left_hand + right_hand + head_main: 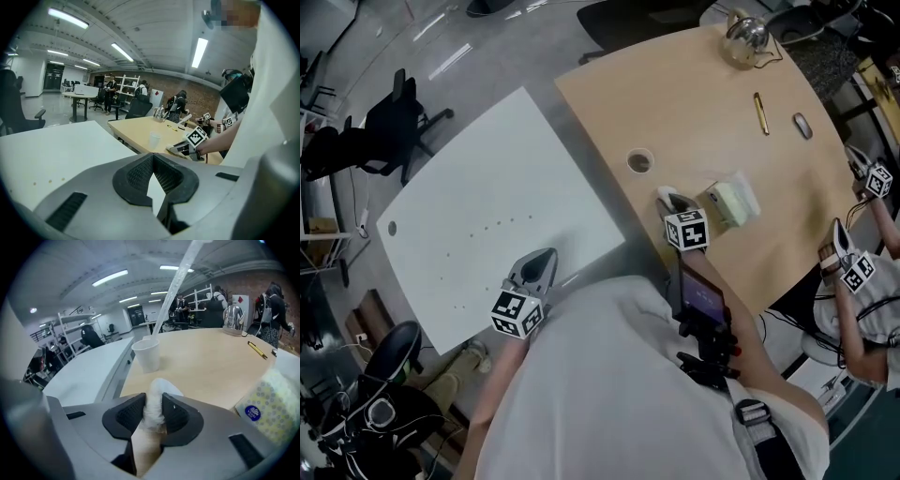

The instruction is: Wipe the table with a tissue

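Observation:
A white tissue (154, 399) is bunched between the pads of my right gripper (153, 411), which is shut on it just above the tan wooden table (206, 366). In the head view that gripper (667, 198) points at the table's near edge, left of a tissue pack (731, 202). My left gripper (541, 265) hovers over the white table (478, 234), its fingertips meeting with nothing between them. The left gripper view shows the same shut jaws (153, 159) over the white tabletop.
A paper cup (639, 161) stands just beyond the right gripper. Farther back lie a pen (761, 112), a small dark object (802, 125) and a glass kettle (744, 37). Another person's grippers (861, 270) reach in at the table's right edge. Office chairs (389, 127) stand around.

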`<state>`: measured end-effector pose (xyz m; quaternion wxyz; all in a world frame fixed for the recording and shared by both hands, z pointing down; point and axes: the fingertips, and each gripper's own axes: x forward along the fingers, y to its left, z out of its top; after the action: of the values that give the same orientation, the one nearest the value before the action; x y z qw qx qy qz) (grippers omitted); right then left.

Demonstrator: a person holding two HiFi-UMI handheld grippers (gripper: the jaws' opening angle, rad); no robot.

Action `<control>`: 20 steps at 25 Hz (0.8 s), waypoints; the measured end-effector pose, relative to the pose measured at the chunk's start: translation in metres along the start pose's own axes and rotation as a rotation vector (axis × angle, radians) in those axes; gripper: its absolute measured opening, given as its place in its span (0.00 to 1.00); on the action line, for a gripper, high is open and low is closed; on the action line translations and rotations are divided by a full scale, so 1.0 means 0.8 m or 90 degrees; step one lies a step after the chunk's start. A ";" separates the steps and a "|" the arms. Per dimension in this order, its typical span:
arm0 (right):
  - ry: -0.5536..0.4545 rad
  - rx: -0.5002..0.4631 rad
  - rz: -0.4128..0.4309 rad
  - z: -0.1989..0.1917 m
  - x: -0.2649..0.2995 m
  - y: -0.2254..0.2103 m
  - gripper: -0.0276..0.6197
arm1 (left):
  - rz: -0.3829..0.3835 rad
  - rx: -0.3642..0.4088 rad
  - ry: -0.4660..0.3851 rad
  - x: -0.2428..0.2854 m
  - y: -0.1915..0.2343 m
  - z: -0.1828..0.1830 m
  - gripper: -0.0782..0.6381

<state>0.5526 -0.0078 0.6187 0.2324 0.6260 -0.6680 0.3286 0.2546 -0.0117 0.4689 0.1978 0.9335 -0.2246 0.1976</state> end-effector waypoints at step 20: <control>-0.191 0.367 0.667 0.132 -0.085 0.217 0.22 | 0.068 -0.041 -0.026 -0.019 0.015 -0.009 0.12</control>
<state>0.3991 -0.0384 0.4721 -0.2349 0.2918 -0.7964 0.4749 0.2340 -0.0134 0.4710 0.2125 0.9170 -0.2845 0.1817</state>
